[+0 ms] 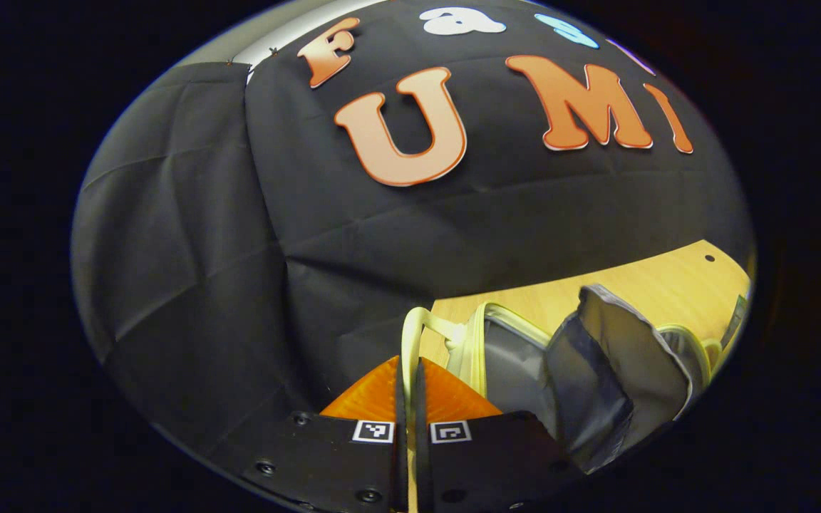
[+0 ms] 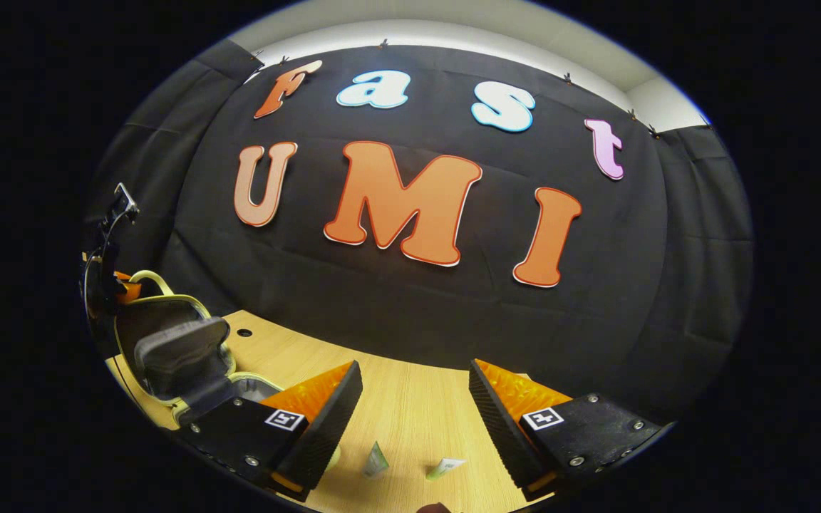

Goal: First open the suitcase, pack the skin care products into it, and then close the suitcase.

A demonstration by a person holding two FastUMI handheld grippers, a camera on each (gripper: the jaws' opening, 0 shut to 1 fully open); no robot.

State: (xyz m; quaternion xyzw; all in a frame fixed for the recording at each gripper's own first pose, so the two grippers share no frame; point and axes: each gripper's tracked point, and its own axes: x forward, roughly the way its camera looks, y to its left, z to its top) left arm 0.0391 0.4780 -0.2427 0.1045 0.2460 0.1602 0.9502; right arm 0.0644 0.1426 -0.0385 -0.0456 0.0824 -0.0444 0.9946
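1. In the left gripper view, the left hand-held gripper (image 1: 410,399) points forward and upward toward the booth wall, its two fingers pressed together on the pale handle strap (image 1: 410,335) of the suitcase (image 1: 596,363), which loops up between them.
2. The suitcase stands open just to the right of that gripper on the table (image 1: 667,285); its grey lining faces outward and a grey inner flap (image 1: 624,356) hangs across the opening.
3. In the right gripper view, the right hand-held gripper (image 2: 414,406) hovers low over the table (image 2: 410,399) with its fingers spread wide apart and nothing between them.
4. Two small skin care tubes (image 2: 376,459) lie on the wood just below that gap, near each other but apart.
5. The suitcase (image 2: 168,349) sits at the table's far left edge, well apart from the tubes, with the left hand-held gripper (image 2: 107,278) at its top.
6. Bare wood runs between the right gripper and the wall cloth, giving free room ahead; the table's back edge meets the cloth.
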